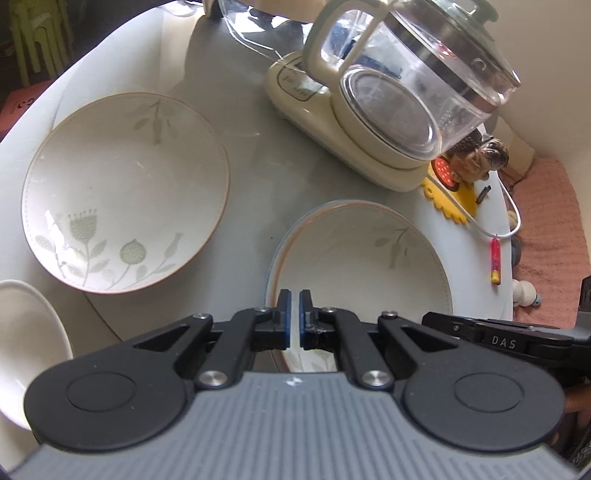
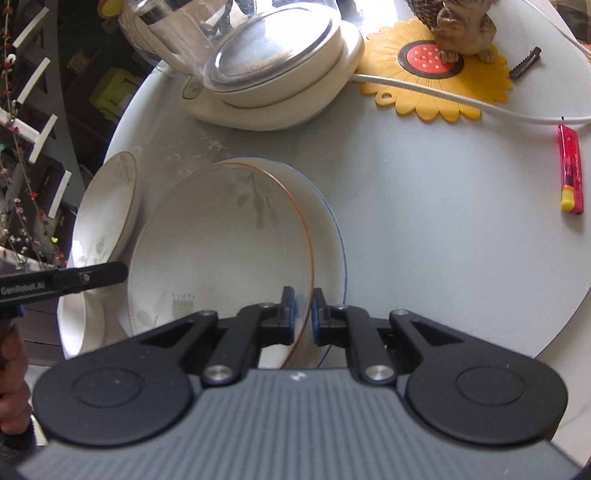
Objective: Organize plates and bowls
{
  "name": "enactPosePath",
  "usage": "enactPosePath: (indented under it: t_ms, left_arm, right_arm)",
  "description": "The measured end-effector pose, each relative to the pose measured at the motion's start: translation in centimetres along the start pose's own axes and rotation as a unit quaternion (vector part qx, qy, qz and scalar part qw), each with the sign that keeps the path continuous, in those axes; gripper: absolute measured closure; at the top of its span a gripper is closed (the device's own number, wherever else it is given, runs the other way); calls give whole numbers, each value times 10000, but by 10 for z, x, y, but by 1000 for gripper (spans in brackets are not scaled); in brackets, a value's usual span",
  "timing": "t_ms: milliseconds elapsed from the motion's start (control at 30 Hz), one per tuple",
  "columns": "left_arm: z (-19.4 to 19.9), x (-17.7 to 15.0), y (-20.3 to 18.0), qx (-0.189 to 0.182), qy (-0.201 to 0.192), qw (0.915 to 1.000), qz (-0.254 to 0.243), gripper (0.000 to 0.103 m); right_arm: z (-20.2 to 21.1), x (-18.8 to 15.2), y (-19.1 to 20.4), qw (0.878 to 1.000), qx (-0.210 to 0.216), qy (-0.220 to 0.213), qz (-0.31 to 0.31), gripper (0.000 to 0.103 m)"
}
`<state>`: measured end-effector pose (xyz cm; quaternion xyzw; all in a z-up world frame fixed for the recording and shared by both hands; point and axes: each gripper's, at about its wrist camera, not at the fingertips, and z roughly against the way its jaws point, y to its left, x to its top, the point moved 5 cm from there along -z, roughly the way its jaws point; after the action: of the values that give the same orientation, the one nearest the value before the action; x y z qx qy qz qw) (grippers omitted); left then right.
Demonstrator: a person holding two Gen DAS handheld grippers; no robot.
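1. Right gripper (image 2: 303,315): its blue-padded fingers (image 2: 291,314) are drawn close on either side of the near rim of the orange-rimmed bowl (image 2: 221,236). The brown rim line runs straight through the narrow gap between them, so the rim is pinched.
2. Left gripper (image 1: 294,317): the fingers stand almost pressed together, with only a thin slit between the pads. Through that slit a sliver of the same bowl (image 1: 354,273) shows, and they appear to nip its near rim, though actual contact is hard to make out.
3. That bowl sits nested in a blue-edged plate (image 2: 332,236), whose rim peeks out along the bowl's far and right sides. Both rest on the round pale table (image 2: 443,221).
4. A second floral bowl (image 1: 125,192) lies on the table, apart from and to the left of the held one in the left wrist view. It is upright, showing flower and leaf prints inside.
5. A plain white bowl (image 1: 26,350) sits at the left edge of the left wrist view, only partly seen.
6. Beyond the dishes stands a glass kettle (image 1: 417,74) on its cream base (image 1: 332,140).
7. Farther right are a yellow sunflower mat (image 2: 436,74) with a small animal figurine (image 2: 463,26) standing on it, a white cable (image 2: 461,103) across the mat, a dark hair clip (image 2: 524,62), and a red lighter (image 2: 570,170).
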<state>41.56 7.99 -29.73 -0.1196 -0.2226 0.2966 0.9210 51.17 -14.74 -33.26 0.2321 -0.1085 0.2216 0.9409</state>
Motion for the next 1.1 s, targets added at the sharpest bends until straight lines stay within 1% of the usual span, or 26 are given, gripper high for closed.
enactPosePath:
  t_ms: [133,200,367,433,533,600,667,833,967,1100]
  left_arm:
    - [9,-1,-1,35,-83,9999,63,98]
    - [17,-1,-3,37,-132,9998,147,98]
    - [48,-4,-11,96,-383,9991,157,98]
    - [63,-6,-17,176,-496,9986,97,98]
    - [89,-12,-23,199,-709,9973,65,98]
    - [104,-16,-27,258,-806,9964,-26,98]
    - [118,-20,-30,241,-864,9959,-90,98]
    - [150,-35,-31,186,-999,9944,-304,98]
    - [176,-48,-29,52,-1059,9927,-573,98]
    - [201,-57,-17,-71,-1147,9898,-836,98]
  right_arm:
    - [1,2,1,10000,-70,-16,-18,91]
    - [7,3,-2,9998,-161,-92,-48,90]
    - [37,11,-1,9985,-209,-511,-57,90]
    - [50,14,2,9979,-78,-643,-96,90]
    - [72,16,14,9960,-3,-894,22,90]
    - [86,14,23,9943,-13,-1063,117,90]
    - [101,12,33,9926,22,-1211,111,90]
    - [137,-3,60,9876,99,-1563,59,90]
    - [163,-25,89,9819,-12,-1889,106,90]
    - [179,-51,118,9786,-104,-2055,-9,90]
